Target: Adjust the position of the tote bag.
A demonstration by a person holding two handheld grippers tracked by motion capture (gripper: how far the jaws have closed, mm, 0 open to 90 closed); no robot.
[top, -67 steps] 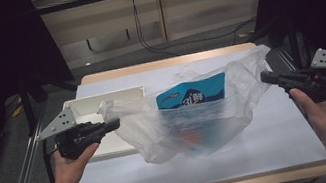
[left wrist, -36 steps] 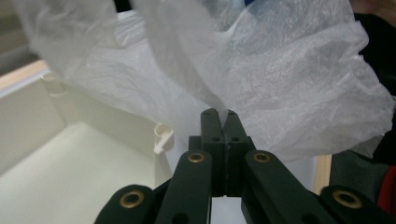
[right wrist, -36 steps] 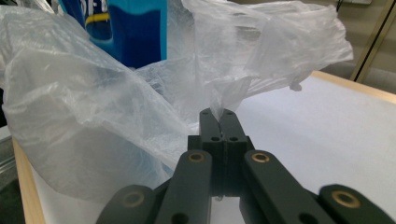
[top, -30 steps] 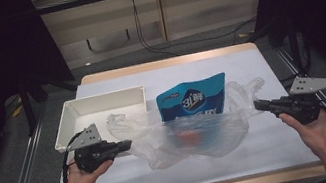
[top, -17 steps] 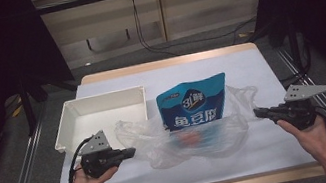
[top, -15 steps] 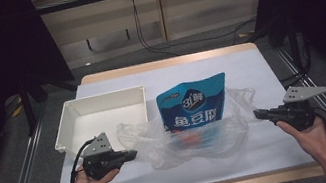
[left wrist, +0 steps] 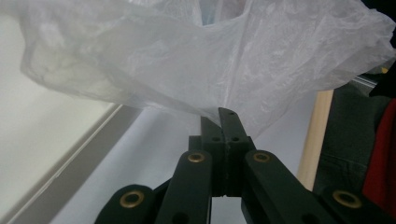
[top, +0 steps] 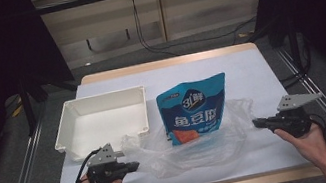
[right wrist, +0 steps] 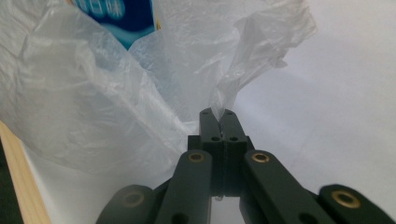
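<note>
While the clear plastic bag [top: 195, 141] lies slack on the worktop [top: 258, 69], its mouth around the foot of the upright blue pouch [top: 194, 111], the step in hand reads as stripping the bag off. White tray [top: 102, 120]: beside the pouch. Left tool [top: 131, 166] and right tool [top: 258, 123]: each clamped on a bag edge. Next: release or draw clear. Gripper views show the pinched film; the high view shows the layout.
</note>
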